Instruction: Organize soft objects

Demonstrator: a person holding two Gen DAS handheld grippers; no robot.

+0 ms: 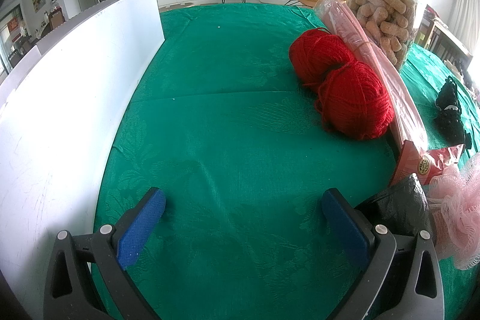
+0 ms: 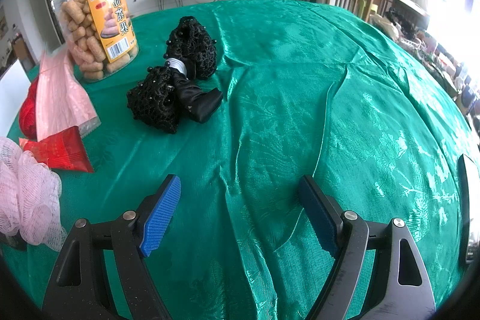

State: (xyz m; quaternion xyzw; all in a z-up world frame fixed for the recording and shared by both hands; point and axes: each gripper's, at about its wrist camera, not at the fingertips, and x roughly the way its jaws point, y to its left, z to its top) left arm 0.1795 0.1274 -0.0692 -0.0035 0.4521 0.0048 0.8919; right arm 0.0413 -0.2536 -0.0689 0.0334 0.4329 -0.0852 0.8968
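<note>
Two red yarn balls lie together on the green tablecloth, ahead and right of my left gripper, which is open and empty. A pink mesh bath pouf sits at the right edge; it also shows in the right wrist view at the left. Black crocheted hair nets with a satin bow lie ahead and left of my right gripper, which is open and empty over bare cloth. One yarn ball peeks out behind a pink bag.
A clear jar of fried snacks stands at the back left, also in the left wrist view. A pink plastic bag leans beside the yarn. A red snack packet and a black bag lie near the pouf. A white board stands left.
</note>
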